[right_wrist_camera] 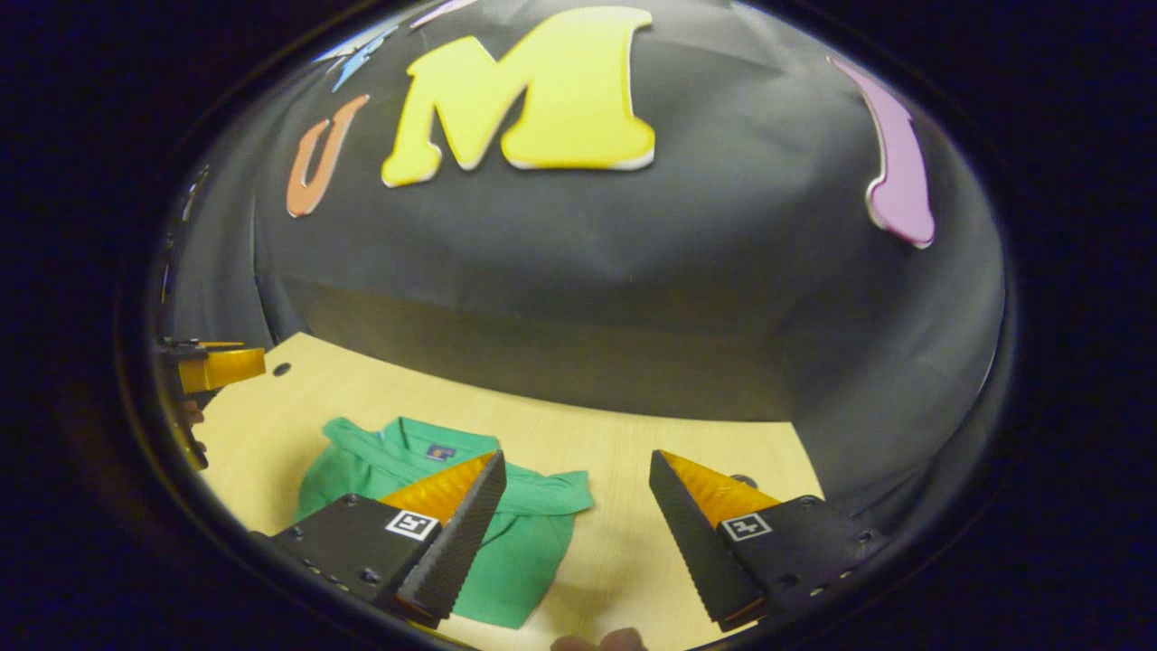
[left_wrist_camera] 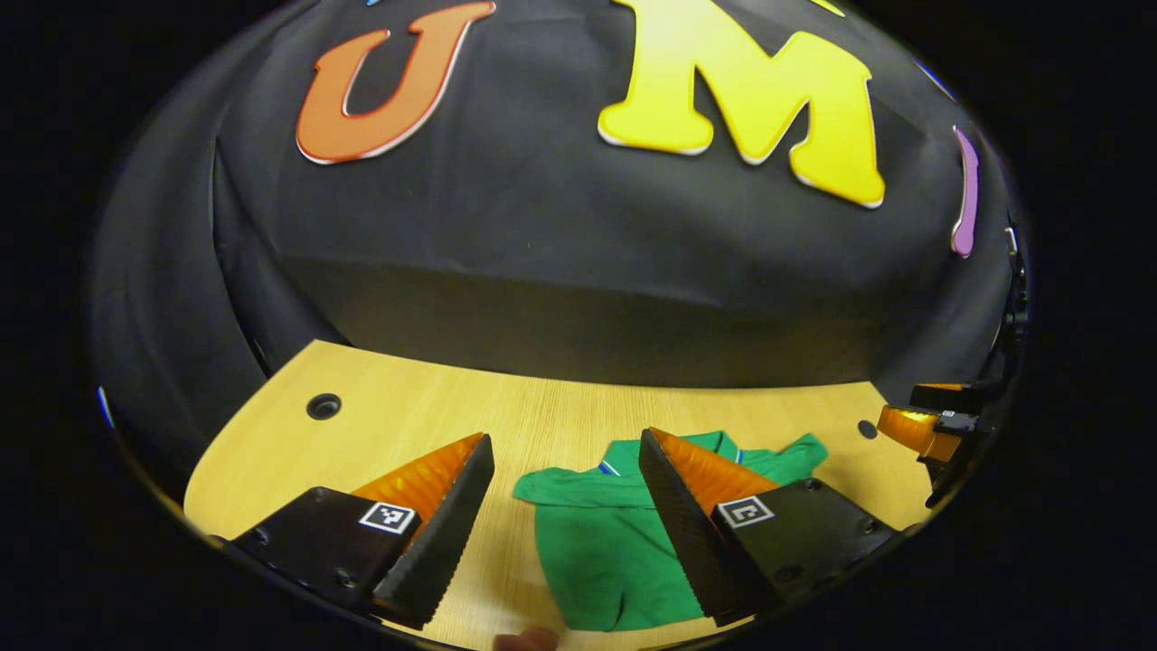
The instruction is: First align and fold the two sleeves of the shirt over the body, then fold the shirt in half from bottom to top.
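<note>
Your green polo shirt [left_wrist_camera: 597,551] lies collar-away on the wooden tabletop [left_wrist_camera: 407,425], both short sleeves spread outward, not over the body. Both tongs hang above it with jaws apart and empty: left tongs [left_wrist_camera: 565,479] over one sleeve, right tongs [right_wrist_camera: 574,493] over the other. When folding, pinch each sleeve at its cuff edge, keeping both folds level.

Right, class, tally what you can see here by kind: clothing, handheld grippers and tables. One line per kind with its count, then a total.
Shirts: 1, the green shirt lying on the table.
Grippers: 2, the left gripper and the right gripper, both with jaws apart and holding nothing.
Tables: 1, the wooden table.
Total: 4
</note>
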Available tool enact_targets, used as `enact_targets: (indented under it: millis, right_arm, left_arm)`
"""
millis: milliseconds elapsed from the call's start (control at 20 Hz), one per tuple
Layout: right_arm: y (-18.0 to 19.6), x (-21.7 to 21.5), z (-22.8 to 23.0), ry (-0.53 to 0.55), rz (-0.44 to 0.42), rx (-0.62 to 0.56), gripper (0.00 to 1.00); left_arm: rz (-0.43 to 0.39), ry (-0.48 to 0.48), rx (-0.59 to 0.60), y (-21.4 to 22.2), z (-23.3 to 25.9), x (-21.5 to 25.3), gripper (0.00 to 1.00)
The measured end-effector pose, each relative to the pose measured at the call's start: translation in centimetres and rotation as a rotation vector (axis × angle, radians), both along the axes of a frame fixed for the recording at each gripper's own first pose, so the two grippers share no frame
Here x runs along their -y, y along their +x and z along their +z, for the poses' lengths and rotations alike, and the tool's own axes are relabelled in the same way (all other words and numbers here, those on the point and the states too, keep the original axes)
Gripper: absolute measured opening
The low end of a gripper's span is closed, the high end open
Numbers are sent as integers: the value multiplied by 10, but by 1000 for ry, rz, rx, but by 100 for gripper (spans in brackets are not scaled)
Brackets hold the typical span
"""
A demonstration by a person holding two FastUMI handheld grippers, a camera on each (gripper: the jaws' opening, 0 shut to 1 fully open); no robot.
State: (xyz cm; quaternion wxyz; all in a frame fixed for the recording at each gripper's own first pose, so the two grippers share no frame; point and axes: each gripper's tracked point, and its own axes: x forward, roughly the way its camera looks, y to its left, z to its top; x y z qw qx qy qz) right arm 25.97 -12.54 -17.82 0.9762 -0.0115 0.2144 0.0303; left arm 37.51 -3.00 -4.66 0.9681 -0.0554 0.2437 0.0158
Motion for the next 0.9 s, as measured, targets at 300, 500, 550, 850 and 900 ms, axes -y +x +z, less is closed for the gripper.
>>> enact_targets:
  millis: [300,500,550,850,900]
  right_arm:
    - [-154,-21,121,43,-47,235,97]
    - [-265,-39,162,34,-60,343,96]
    - [-290,-45,166,46,-62,351,96]
    - [-389,-55,171,33,-43,385,97]
    - [-396,-53,171,46,-52,394,95]
  left_arm:
    - [10,37,187,-120,142,7,100]
    - [-16,60,261,-210,193,23,100]
    - [-26,70,275,-231,199,30,100]
    - [-47,121,322,-333,217,66,100]
    - [-44,102,333,-343,220,72,100]
